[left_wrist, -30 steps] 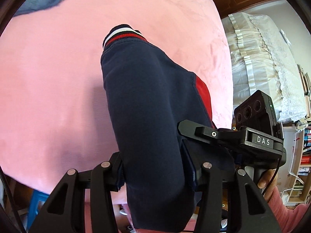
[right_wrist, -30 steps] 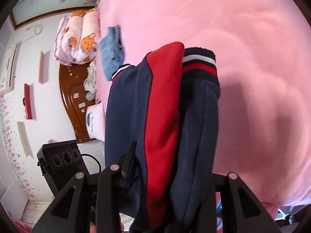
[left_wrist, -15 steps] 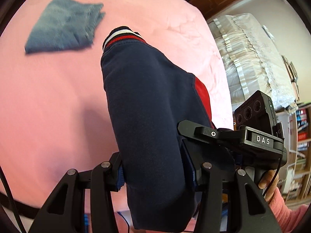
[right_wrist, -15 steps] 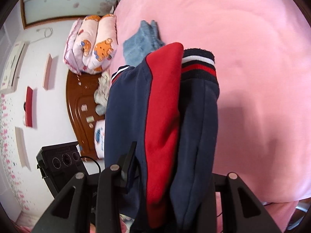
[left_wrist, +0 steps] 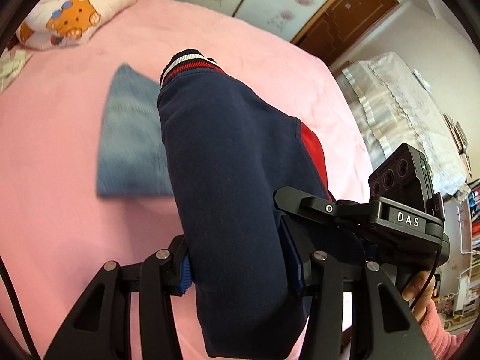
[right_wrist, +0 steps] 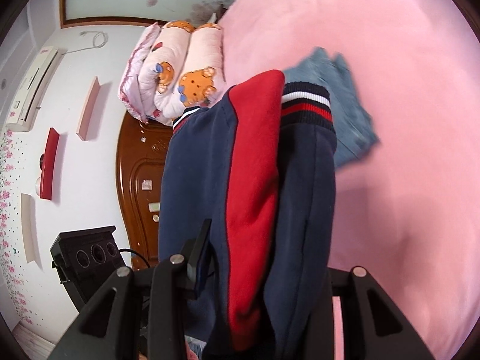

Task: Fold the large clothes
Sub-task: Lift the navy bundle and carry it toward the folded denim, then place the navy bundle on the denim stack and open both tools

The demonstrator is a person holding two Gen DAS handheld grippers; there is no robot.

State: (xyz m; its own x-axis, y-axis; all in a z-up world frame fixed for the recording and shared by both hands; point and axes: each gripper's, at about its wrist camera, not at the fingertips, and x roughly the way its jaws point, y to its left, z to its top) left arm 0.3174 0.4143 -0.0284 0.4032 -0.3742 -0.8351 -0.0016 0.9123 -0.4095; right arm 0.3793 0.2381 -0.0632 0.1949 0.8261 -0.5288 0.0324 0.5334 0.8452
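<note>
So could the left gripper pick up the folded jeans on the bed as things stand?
Probably not: the left gripper has its jaws full, clamped on the navy jacket, which hangs in front of the jeans.

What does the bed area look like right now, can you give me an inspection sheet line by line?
Surface: pink bedspread, mostly bare.
Job's things: navy and red jacket, bundled, held up over the bed by both tongs.
Clutter: folded jeans lying flat on the bedspread; rolled bear-print quilt at the bed's head.
Tongs: left tongs shut on the jacket; right tongs shut on the jacket.
Cables: thin black cable at the left edge of the left view.
Surroundings: wooden headboard, bookshelf.
</note>
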